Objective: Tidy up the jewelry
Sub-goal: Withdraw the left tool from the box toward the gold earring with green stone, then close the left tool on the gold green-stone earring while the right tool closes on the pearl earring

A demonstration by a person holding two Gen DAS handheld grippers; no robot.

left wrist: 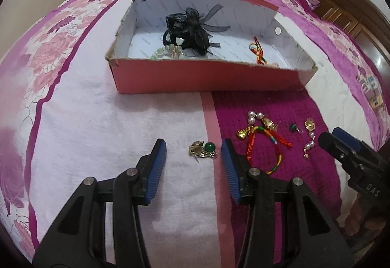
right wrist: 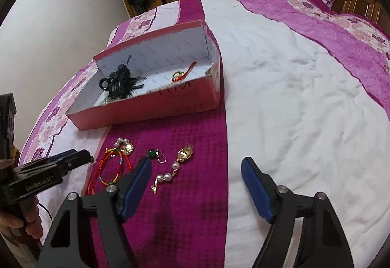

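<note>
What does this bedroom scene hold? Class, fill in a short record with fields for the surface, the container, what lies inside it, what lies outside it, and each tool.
surface: bedspread, pink, white and magenta
container: red box, open, no lid on
inside box: black hair bow; pale bead piece; coloured cord
outside box: green-bead brooch; red string bracelet; pearl drop earring; green bead earring
left tool: open, either side of the brooch
right tool: open, empty

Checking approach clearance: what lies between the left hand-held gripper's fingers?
Left wrist view: a gold brooch with a green bead lies on the bedspread between the open left hand-held gripper fingers, untouched.
</note>
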